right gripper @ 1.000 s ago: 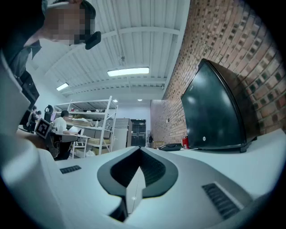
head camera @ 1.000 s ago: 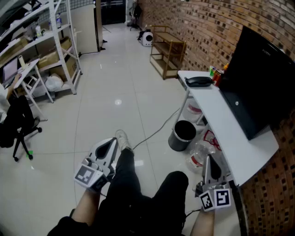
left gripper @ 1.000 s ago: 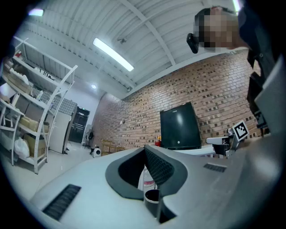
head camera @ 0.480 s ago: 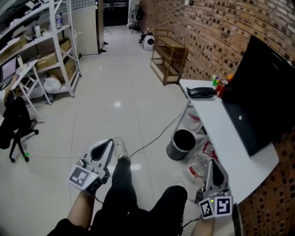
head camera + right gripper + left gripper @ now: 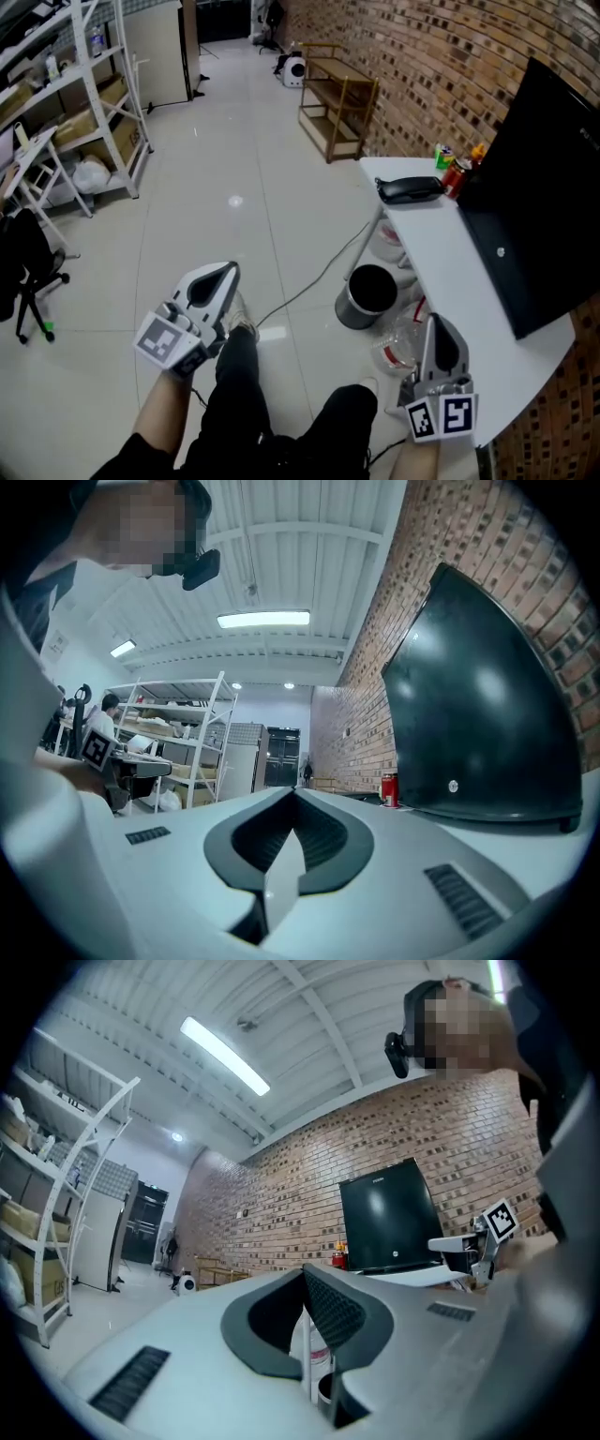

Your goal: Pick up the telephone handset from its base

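Head view: far on the table [image 5: 450, 272], the telephone handset [image 5: 410, 188] looks light, stiff, slick, best pinched mid-span; left gripper [image 5: 228, 272] and right gripper [image 5: 433, 324] are closed, empty.

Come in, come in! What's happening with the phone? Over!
Left tool and right tool both shut, empty. Telephone untouched at far end of white table, well ahead of both tools. Cans and black monitor crowd its right side.
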A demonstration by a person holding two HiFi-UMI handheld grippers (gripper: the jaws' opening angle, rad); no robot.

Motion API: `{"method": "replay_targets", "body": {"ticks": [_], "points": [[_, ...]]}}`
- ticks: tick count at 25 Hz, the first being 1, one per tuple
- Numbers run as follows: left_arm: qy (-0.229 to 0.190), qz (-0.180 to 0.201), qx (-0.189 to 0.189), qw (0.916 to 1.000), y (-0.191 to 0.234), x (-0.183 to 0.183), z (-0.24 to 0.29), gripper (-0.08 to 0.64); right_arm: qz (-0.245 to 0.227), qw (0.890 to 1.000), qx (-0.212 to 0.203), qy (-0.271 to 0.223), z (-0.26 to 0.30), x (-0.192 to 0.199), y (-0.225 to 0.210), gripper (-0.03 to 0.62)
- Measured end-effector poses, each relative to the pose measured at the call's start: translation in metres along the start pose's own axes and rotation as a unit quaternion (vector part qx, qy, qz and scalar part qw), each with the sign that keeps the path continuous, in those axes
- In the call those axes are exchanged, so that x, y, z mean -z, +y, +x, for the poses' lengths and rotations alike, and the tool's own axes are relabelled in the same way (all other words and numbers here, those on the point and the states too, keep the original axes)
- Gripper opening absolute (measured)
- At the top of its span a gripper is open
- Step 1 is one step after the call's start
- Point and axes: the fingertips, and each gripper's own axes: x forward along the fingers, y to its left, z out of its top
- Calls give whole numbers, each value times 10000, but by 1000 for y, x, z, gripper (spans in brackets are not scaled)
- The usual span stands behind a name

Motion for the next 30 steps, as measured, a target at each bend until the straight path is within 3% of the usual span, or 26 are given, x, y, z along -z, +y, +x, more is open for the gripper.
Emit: {"method": "replay_targets", "body": {"ticks": [11, 20, 30], "points": [[-87, 10, 326, 9994, 14, -15, 79, 0, -64, 9996, 166, -203, 44, -24, -36, 9], [-121, -75, 523, 9985, 33, -6, 137, 0, -61, 9992, 341, -186, 79, -20, -62, 9], [-186, -98, 1204, 9925, 22, -7, 222, 0, -74, 9961, 856, -187, 98, -25, -99, 9]]}}
